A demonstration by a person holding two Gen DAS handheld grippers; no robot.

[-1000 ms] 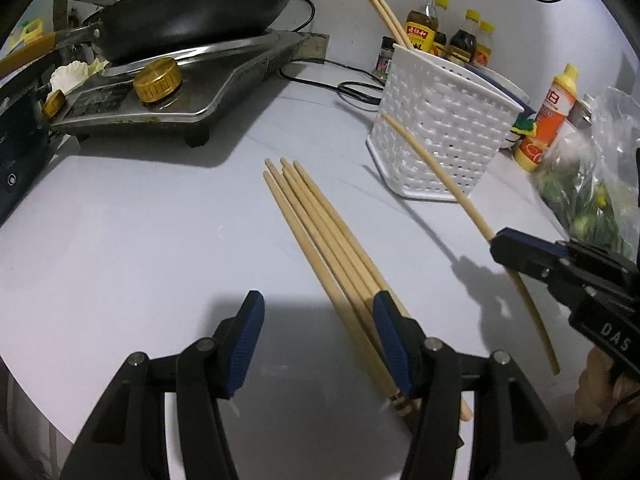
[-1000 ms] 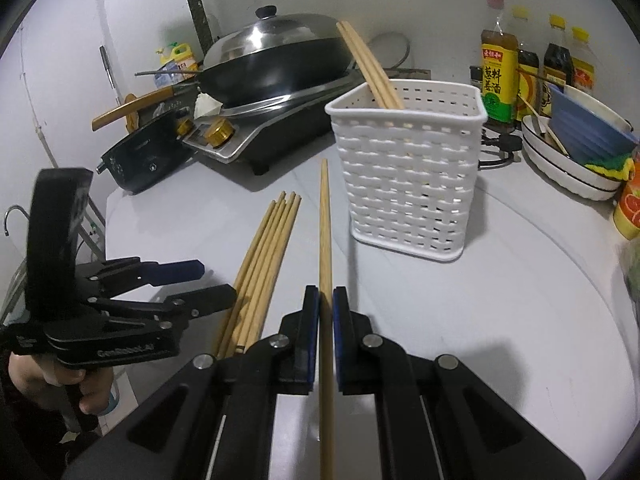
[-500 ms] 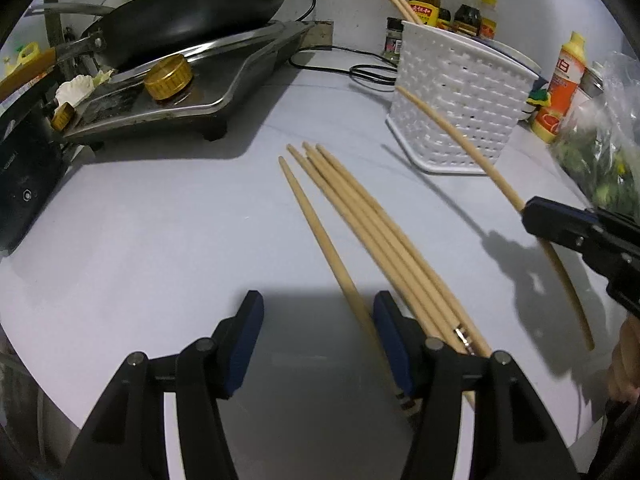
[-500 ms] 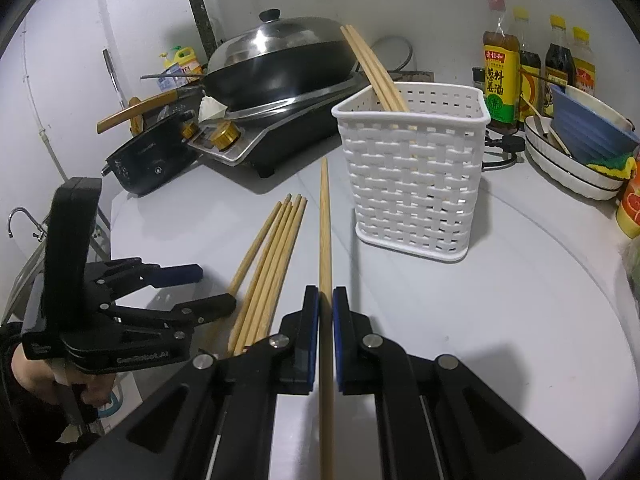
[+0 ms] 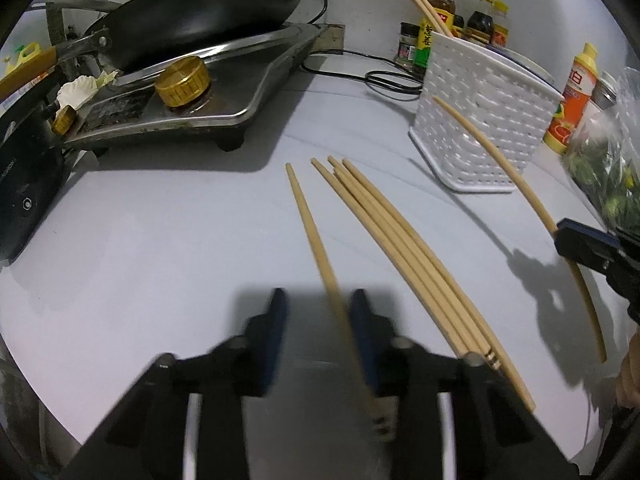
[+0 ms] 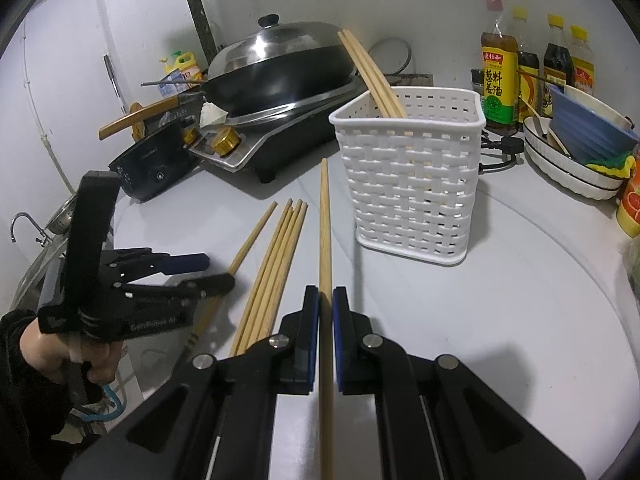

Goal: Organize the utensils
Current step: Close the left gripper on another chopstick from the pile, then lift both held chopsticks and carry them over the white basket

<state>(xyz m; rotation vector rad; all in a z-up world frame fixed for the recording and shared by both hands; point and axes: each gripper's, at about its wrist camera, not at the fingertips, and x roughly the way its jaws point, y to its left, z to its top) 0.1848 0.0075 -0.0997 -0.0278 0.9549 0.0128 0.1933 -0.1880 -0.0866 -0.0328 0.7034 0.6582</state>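
Note:
My right gripper is shut on one wooden chopstick, held above the counter and pointing toward the white slotted basket, which holds two chopsticks. My left gripper is open and closing around a single chopstick lying apart from a bundle of several chopsticks on the counter. The chopstick lies against the right finger. The right gripper and its chopstick show at the right of the left wrist view, and the left gripper at the left of the right wrist view.
A gas stove with a lidded wok stands at the back left. Sauce bottles, stacked bowls and a power cable are behind the basket. A bag of greens and an orange bottle are at the right.
My left gripper has narrowed around one chopstick, which has swung away from the bundle. My right gripper has held its chopstick and drifted slightly.

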